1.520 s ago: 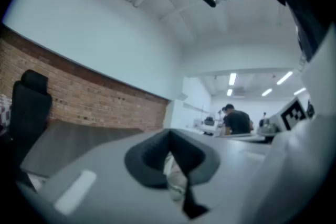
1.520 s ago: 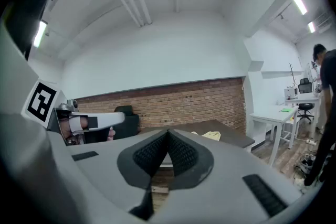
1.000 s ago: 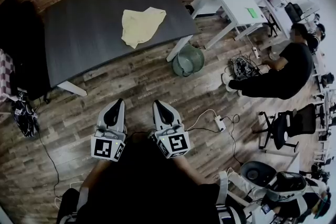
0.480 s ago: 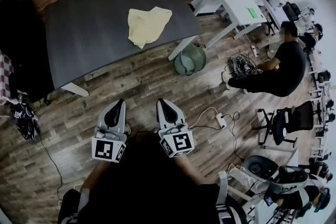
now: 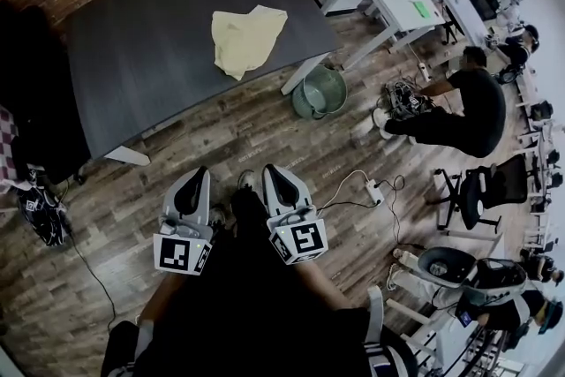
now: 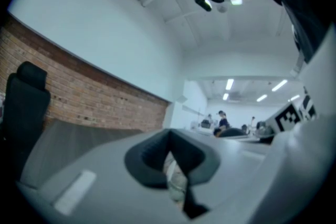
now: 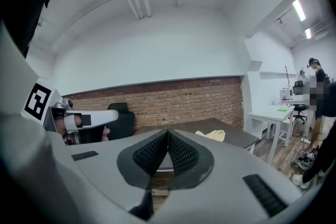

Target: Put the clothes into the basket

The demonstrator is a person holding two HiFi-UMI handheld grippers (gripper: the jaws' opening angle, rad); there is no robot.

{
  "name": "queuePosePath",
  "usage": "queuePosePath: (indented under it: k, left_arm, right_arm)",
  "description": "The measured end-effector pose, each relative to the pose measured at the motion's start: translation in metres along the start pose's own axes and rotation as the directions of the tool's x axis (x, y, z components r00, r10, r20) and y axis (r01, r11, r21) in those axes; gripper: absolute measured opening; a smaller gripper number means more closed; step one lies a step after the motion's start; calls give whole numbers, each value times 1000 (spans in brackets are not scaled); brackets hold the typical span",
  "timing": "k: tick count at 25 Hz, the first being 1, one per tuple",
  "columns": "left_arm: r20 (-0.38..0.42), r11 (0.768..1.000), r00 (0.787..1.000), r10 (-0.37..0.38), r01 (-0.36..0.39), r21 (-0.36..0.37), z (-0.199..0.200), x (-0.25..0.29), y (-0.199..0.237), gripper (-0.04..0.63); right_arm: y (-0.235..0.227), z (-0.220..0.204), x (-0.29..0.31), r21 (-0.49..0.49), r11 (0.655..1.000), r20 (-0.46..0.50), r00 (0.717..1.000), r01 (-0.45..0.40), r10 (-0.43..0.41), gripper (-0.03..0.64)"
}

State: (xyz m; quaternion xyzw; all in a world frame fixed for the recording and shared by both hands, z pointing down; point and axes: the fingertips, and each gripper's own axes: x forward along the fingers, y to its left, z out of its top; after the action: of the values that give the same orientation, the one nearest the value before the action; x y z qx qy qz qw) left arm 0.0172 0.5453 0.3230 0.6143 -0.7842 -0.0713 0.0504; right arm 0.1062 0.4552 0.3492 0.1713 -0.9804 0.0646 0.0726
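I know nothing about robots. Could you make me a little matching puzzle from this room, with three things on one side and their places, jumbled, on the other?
Things:
1 yellow cloth
2 basket
3 power strip

Places:
A on the floor, beside a leg of the dark table
B on top of the dark table
C on the open floor, away from any table

Pairs: 1-B, 2-A, 3-C

overhead and level views sharing cloth (image 5: 247, 40)

Left gripper view: blurred; pale patch (image 6: 176, 182) behind left tongs (image 6: 169, 136), which I cannot identify. Basket (image 5: 302, 104) interior: too small to read. Worktop (image 5: 150, 49) left edge: hidden behind black chair (image 5: 40, 93).
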Motion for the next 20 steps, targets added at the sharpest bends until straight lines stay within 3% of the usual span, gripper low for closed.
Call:
queuePosePath:
  k: [8, 20]
  left_arm:
    - [-7, 1000, 1000, 19, -19, 17, 1, 45, 20, 3]
    - [-40, 999, 998, 44, -43, 31, 6, 164, 40, 3]
  right_arm:
    - [-27, 5, 48, 7, 999, 4, 999, -32, 32, 6]
    - [-99, 23, 138, 13, 994, -18, 994, -109, 109, 6]
